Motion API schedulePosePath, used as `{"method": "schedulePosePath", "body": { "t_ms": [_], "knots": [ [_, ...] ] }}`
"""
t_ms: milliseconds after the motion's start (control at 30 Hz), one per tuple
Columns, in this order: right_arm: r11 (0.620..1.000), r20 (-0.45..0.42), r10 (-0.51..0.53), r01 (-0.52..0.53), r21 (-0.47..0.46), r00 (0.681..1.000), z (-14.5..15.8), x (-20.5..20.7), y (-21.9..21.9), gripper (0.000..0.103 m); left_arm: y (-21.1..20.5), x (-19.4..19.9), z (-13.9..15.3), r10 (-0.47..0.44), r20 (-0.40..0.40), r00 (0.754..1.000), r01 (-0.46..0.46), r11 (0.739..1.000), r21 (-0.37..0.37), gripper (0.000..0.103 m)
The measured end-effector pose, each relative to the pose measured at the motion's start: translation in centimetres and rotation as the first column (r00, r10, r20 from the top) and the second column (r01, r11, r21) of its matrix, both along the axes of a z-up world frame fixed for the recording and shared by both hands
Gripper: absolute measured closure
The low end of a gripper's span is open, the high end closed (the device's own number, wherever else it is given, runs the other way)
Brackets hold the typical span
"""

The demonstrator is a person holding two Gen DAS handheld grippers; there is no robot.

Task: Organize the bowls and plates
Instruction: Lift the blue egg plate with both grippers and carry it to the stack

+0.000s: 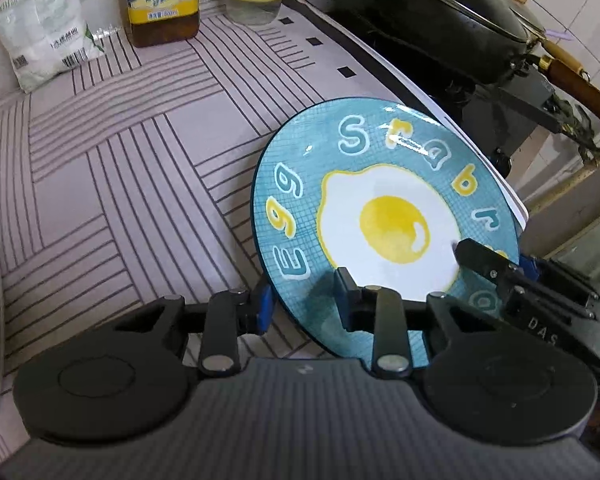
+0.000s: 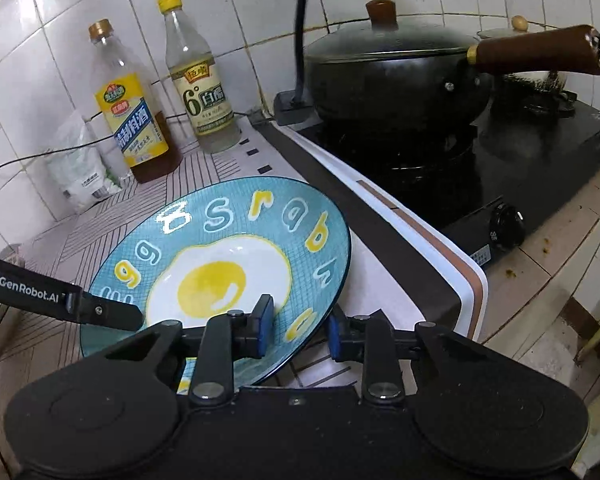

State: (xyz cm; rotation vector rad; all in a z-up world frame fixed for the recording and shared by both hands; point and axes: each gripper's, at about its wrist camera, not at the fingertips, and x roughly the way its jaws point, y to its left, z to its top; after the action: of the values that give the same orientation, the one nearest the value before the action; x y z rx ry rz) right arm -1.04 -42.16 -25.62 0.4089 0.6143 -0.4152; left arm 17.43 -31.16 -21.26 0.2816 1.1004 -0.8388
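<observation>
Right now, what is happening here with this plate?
A person works with two handheld grippers on one blue plate with a fried-egg picture. The left gripper and the right gripper each straddle its near rim, one finger above and one below. The plate is tilted over the striped counter mat. Whether the fingers clamp it is unclear.

Your plate (image 2: 236,264) sits tilted on the tabletop (image 1: 112,168), each claw straddling its near rim; bottles (image 2: 134,120) stand behind, the stove (image 2: 500,168) to its right.
</observation>
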Motion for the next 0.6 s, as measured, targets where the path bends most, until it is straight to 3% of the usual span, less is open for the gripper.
{"method": "schedulePosePath", "body": {
  "t_ms": [433,600],
  "knots": [
    [0.994,0.020,0.110,-0.110,0.015,0.994,0.8,0.7,2.6,0.071,4.5,-0.1,1.9,0.025,0.029,0.999,-0.026,0.999,0.020,0.074],
    [0.987,0.017,0.158,-0.158,0.016,0.987,1.4,1.1,3.7,0.071,6.7,0.2,3.1,0.016,-0.010,1.000,-0.016,1.000,0.020,0.074]
  ]
}}
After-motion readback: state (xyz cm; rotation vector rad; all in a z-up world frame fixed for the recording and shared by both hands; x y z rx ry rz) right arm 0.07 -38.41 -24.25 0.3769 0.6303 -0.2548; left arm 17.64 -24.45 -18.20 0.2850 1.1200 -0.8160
